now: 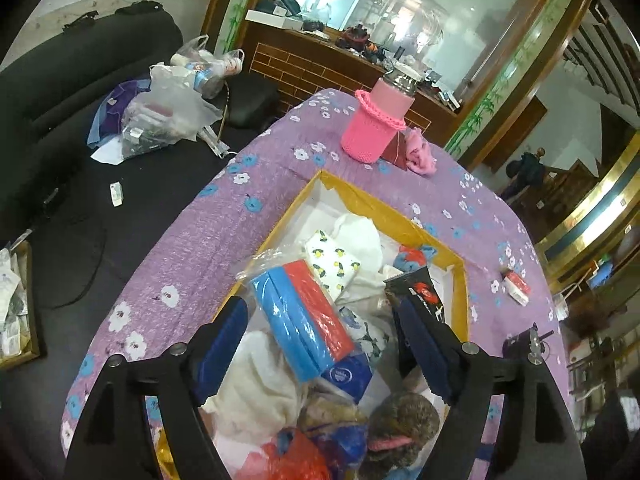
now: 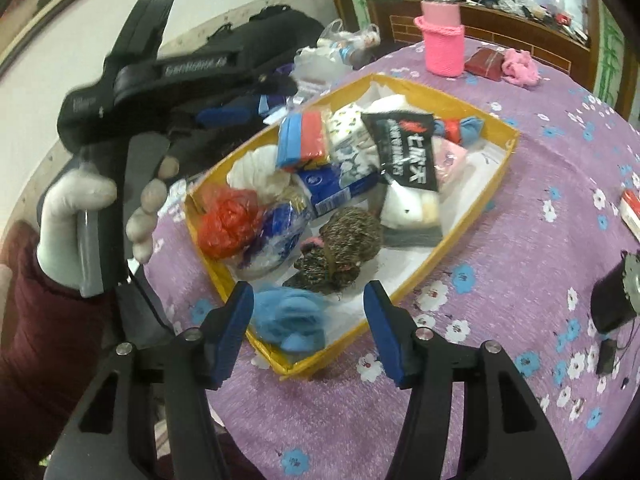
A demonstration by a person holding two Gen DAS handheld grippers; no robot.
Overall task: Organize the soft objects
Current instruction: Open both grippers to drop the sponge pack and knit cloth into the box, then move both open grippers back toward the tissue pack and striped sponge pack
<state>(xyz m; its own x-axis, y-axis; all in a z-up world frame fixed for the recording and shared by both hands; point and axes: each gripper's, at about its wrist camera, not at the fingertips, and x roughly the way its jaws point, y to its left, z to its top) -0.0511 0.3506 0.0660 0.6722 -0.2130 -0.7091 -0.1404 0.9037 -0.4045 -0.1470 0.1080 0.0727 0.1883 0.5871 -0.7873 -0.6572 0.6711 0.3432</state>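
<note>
Both tongs, left gripper (image 1: 320,344) and right gripper (image 2: 308,332), hang wide open, gripping nothing, over the centre-frame yellow box (image 2: 420,276) (soft items already gathered inside).

Both wrist views look steeply down, close, sharing yellow box (image 1: 460,280).
</note>
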